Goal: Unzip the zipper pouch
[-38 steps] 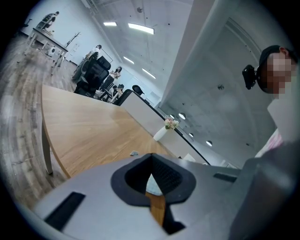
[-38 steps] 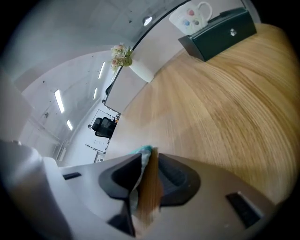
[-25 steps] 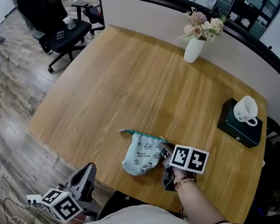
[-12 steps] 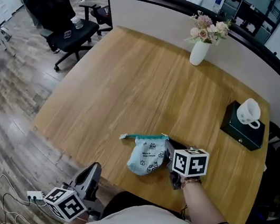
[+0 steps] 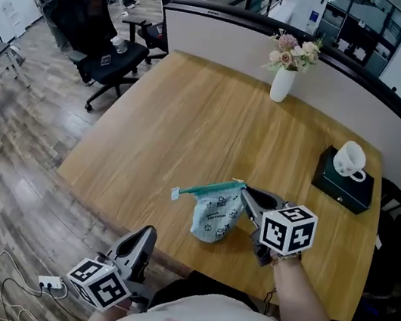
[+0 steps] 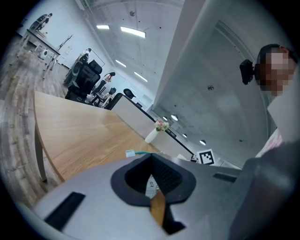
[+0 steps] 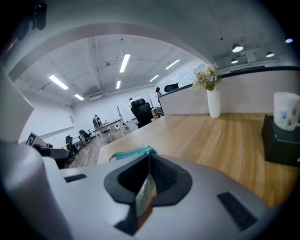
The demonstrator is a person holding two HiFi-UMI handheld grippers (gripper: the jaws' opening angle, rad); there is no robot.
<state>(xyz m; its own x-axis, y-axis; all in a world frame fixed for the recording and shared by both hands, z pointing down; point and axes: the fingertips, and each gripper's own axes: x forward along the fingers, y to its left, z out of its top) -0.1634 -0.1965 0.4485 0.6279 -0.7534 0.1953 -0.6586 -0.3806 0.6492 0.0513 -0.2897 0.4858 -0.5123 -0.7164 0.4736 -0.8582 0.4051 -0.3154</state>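
Zipper pouch (image 5: 214, 216) first, but by size: table (image 5: 193, 116) carries it near the front edge, w/ a vase (image 5: 281, 84) and a mug (image 5: 350, 159) well apart at the back. The pouch's base rests on the wood, and its top right corner is tipped up toward the right gripper (image 5: 244, 196). That gripper's jaws are closing, pads already pinching a thin sliver of pouch fabric. The left gripper (image 5: 148, 233) hangs off the table's near edge, jaws together, nothing in them. The teal zipper band (image 5: 207, 190) runs across the pouch top to a pale end tab (image 5: 174, 194); it looks fully zipped.

Risks, as I judge them:
- Grip is on a small bit of fabric, so a tug could slip it out.
- Only one end is anchored. Pulling the slider w/o the other gripper on it would prob. drag or lift the whole pouch, not open it.
- Pouch is close to the edge, so a drag toward the person could drop it.
- Can't tell where the slider sits.

Views: head view gives layout and shows the left gripper clear of the table. Only the right gripper view shows fabric actually btw the pads. Left gripper view shows the pouch well past its tips.
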